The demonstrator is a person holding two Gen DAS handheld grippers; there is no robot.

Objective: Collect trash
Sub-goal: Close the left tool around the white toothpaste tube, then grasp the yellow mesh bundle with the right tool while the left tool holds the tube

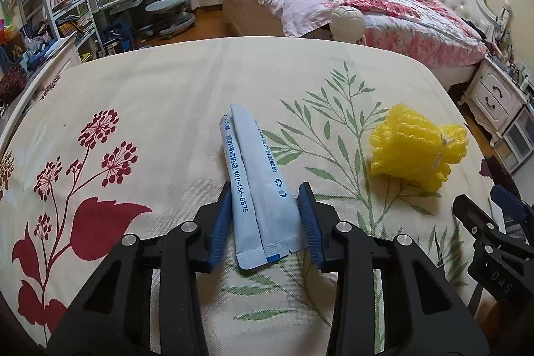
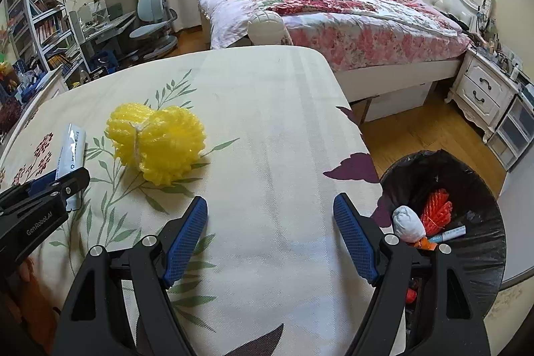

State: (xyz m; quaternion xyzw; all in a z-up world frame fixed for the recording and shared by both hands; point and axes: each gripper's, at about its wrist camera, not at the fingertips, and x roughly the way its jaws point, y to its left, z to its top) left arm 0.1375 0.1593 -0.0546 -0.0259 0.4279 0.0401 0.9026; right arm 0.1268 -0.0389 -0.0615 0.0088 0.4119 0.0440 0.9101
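A pale blue sachet wrapper (image 1: 253,186) lies on the floral tablecloth (image 1: 167,95), its near end between the fingers of my left gripper (image 1: 265,192). The jaws stand open on either side of it, with a small gap at each pad. The wrapper also shows in the right wrist view (image 2: 70,145). A yellow foam net (image 1: 417,145) lies to the right of it and shows in the right wrist view (image 2: 157,145) too. My right gripper (image 2: 270,206) is open and empty above the tablecloth (image 2: 267,109). A black-lined trash bin (image 2: 480,236) stands off the table's right edge.
The bin holds a white wad (image 2: 409,221), a red net (image 2: 435,209) and small scraps. A bed (image 2: 333,19) stands behind the table, a nightstand (image 2: 480,92) to the right, and a desk chair (image 2: 153,19) and bookshelf (image 2: 43,22) at the far left.
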